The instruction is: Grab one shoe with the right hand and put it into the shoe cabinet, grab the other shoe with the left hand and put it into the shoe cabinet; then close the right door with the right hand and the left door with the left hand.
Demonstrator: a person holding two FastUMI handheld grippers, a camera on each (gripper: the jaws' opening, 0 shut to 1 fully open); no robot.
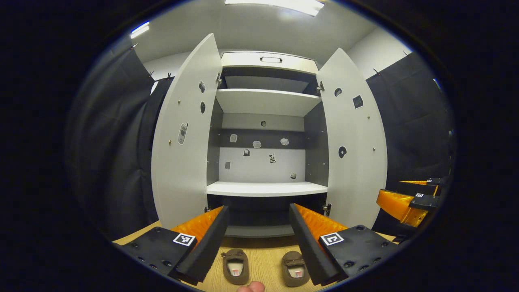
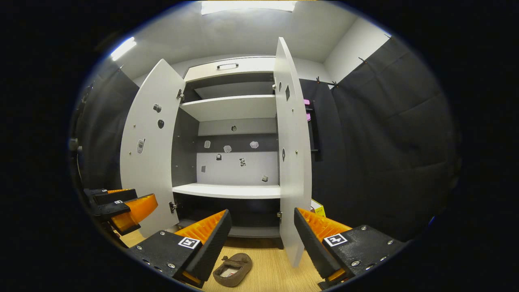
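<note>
Both wide-spread grippers, left (image 1: 258,239) and right (image 2: 261,239), hover above two brown slip-on shoes (image 1: 235,265) at the frame bottom; the white two-door shoe cabinet (image 1: 265,188) at centre bears small stickers, too small to read.

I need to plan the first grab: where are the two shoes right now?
In the left gripper view, both shoes sit side by side on the wooden floor in front of the open shoe cabinet, between the left gripper fingers.

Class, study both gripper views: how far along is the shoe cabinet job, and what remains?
Nothing looks done yet. Both shoes, the left shoe and right shoe, lie on the wooden floor before the cabinet. In hand: nothing; the left gripper and right gripper are open and empty. Left: shelve both shoes, then close the right door and left door, both wide open.
</note>
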